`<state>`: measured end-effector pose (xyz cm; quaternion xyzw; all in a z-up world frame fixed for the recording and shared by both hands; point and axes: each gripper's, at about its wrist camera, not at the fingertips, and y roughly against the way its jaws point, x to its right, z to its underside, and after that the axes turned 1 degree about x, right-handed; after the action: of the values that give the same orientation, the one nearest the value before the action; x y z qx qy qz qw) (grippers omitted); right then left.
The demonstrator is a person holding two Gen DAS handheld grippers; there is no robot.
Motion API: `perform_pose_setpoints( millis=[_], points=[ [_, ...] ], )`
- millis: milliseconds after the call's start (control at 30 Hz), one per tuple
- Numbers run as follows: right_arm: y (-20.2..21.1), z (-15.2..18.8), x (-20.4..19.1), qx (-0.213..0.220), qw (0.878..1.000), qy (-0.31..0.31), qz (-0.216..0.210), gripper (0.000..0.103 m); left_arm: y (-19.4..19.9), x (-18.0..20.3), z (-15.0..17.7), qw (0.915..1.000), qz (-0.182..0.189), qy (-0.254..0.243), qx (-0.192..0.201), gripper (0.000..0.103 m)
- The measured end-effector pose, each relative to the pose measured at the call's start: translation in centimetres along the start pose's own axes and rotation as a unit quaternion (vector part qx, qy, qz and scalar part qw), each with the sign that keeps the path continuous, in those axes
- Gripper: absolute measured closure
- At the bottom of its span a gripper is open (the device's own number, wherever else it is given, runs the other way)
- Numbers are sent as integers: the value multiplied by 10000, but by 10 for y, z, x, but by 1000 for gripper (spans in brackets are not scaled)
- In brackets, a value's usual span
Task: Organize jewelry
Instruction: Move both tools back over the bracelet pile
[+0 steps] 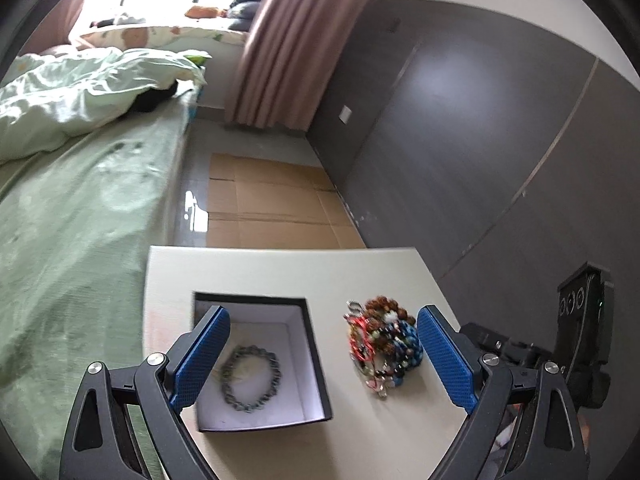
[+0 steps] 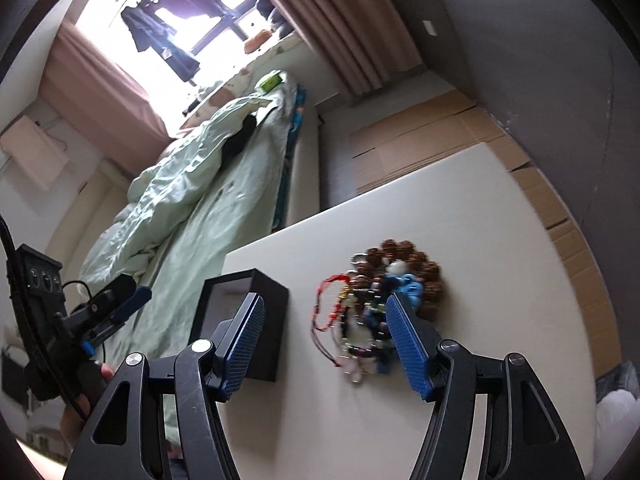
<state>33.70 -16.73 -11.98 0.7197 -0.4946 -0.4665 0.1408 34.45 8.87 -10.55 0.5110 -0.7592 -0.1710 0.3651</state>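
A black box with a white lining (image 1: 304,364) sits on the white table (image 1: 280,272). A grey beaded bracelet (image 1: 251,376) lies inside it. A pile of mixed bead bracelets and red cords (image 1: 384,340) lies to the box's right. My left gripper (image 1: 320,356) is open and empty, above the table between box and pile. In the right wrist view, my right gripper (image 2: 326,344) is open and empty, over the left part of the pile (image 2: 384,296), with the box (image 2: 256,308) at its left finger.
A bed with green sheets (image 1: 80,208) runs along the table's left side. Flattened cardboard (image 1: 272,208) covers the floor beyond the table. A grey wall (image 1: 480,140) stands to the right. The other gripper's body (image 1: 580,320) shows at the right edge.
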Motion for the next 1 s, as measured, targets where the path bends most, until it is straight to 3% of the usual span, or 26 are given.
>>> perform_pose_setpoints(
  millis=[167,300,400,567,800,1000],
  points=[
    [5,4,10,14,9997,-18,226,36,-15,15,7,9995,21,-220,-212,8],
    [13,9,25,92,9989,-171,419,9,-25,25,11,9989,52,-299,-351,8],
    [21,14,38,187,9982,-380,430,0,-34,33,14,9981,88,-393,-469,8],
    [28,19,58,242,9962,-685,485,0,-49,48,20,9957,96,-584,-708,11],
    [38,17,74,662,9931,-727,634,0,-72,57,25,9927,109,-555,-1069,34],
    [38,12,91,426,9908,-976,833,0,-99,66,31,9886,-30,-562,-1399,50]
  ],
)
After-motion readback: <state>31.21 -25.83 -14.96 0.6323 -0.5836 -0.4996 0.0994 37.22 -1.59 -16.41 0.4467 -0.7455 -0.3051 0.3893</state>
